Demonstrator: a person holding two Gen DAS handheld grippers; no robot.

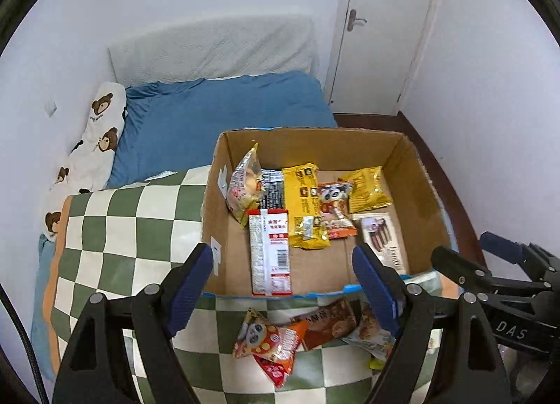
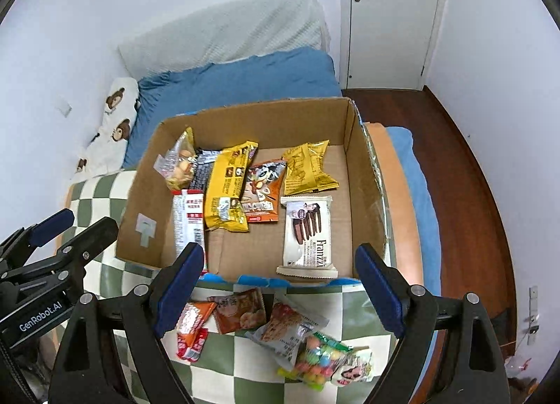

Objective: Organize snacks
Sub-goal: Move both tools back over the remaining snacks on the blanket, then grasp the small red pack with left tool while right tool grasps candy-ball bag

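An open cardboard box [image 1: 416, 194] [image 2: 364, 173] stands on the bed and holds several snack packs: a red-and-white pack [image 1: 270, 252], a yellow pack [image 1: 303, 206], an orange panda pack [image 2: 261, 190] and a white Franzzi wafer pack [image 2: 308, 236]. Loose snacks lie on the checkered blanket in front of the box: an orange panda pack [image 1: 269, 342], a brown pack [image 1: 329, 323] [image 2: 239, 309], a clear cookie pack [image 2: 287, 330] and a bag of coloured candy balls [image 2: 320, 360]. My left gripper [image 1: 283, 285] is open and empty above them. My right gripper [image 2: 280, 285] is open and empty too.
The green-and-white checkered blanket [image 1: 133, 229] covers the near bed; a blue sheet [image 1: 217, 117] and a bear-print pillow [image 1: 101, 134] lie behind. A white door [image 1: 381, 26] and dark wood floor [image 2: 465, 173] are to the right. The right gripper shows in the left wrist view [image 1: 490, 264].
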